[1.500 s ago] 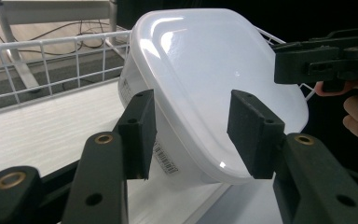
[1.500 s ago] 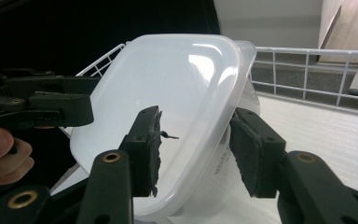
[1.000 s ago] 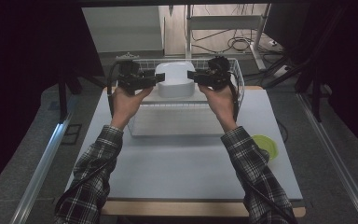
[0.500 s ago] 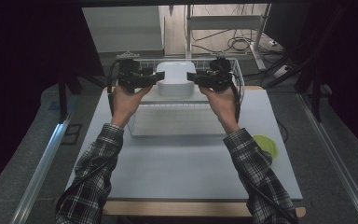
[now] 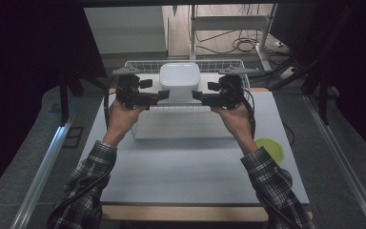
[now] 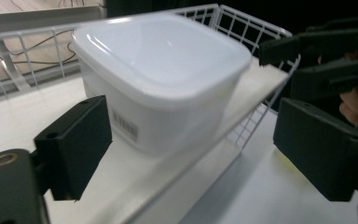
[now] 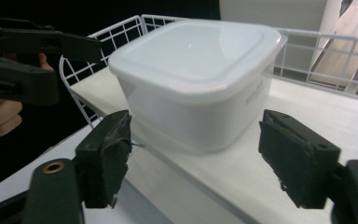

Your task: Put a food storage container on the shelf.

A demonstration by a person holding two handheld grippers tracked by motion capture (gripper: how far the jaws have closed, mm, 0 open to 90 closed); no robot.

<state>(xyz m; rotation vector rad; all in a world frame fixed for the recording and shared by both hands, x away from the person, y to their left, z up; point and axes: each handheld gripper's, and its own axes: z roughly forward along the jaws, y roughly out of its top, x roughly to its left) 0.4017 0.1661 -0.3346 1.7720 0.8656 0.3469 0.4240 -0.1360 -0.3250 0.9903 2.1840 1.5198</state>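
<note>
In wire basket point(image 5: 138, 64), 1 white container point(image 5: 179, 80), 2 claws, left claw point(image 5: 163, 95), right claw point(image 5: 198, 96), both just opened, off it.

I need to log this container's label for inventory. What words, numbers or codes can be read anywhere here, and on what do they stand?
White lidded container, barcode sticker low on its side wall in the left gripper view: bars and digits too blurred to read.
Same container, small grey print running up its side wall in the right gripper view: too small to read.
Wire basket, table, grippers: no text visible.
</note>
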